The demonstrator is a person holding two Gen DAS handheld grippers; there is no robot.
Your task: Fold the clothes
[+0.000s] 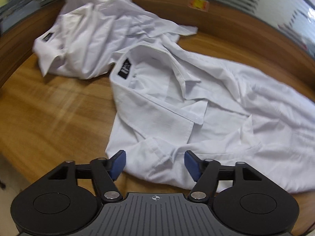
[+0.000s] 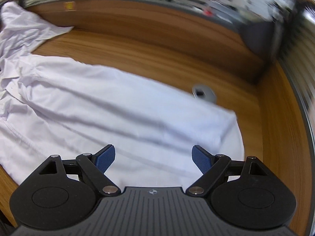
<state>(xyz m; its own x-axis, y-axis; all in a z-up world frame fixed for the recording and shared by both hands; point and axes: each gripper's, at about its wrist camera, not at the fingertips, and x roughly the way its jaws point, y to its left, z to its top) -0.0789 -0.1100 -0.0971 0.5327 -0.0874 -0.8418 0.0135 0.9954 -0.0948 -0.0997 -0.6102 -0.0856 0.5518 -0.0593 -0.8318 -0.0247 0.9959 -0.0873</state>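
Two white shirts lying on wooden table (image 1: 65, 106): near shirt (image 1: 196, 106) spread lengthwise with collar toward the left side and black neck label (image 1: 125, 69) showing; second shirt (image 1: 88, 39) crumpled behind it, touching or overlapping the near one at a sleeve, exact boundary not discernible.

Left gripper (image 1: 154, 162) hovering at the near shirt's shoulder and sleeve end, jaws standing wide apart, blue pads (image 1: 119, 163) gripping nothing; whether the pads are touching cloth, not determinable. Right gripper (image 2: 153, 160) hanging over the shirt body toward the hem end (image 2: 226, 122), jaws likewise spread wide, holding nothing. Small grey object (image 2: 203, 94) sitting on the table just beyond the hem edge, identity unclear through blur.

Judging step in hand: positioning for a first grasp; no fold made yet on the near shirt.

Noting risks:
- Pinching several layers at the bunched sleeve, owing to the creased fabric beneath the left jaws, giving a lopsided fold.
- Dragging the second shirt along, owing to the contact at the sleeve.
- Closing the right jaws on flat mid-panel cloth instead of an edge, producing a tented pinch and fresh wrinkles.
- Sweeping the hem onto the grey object, catching or shifting it.
- Misjudging position, owing to heavy motion blur in both views, particularly the right.
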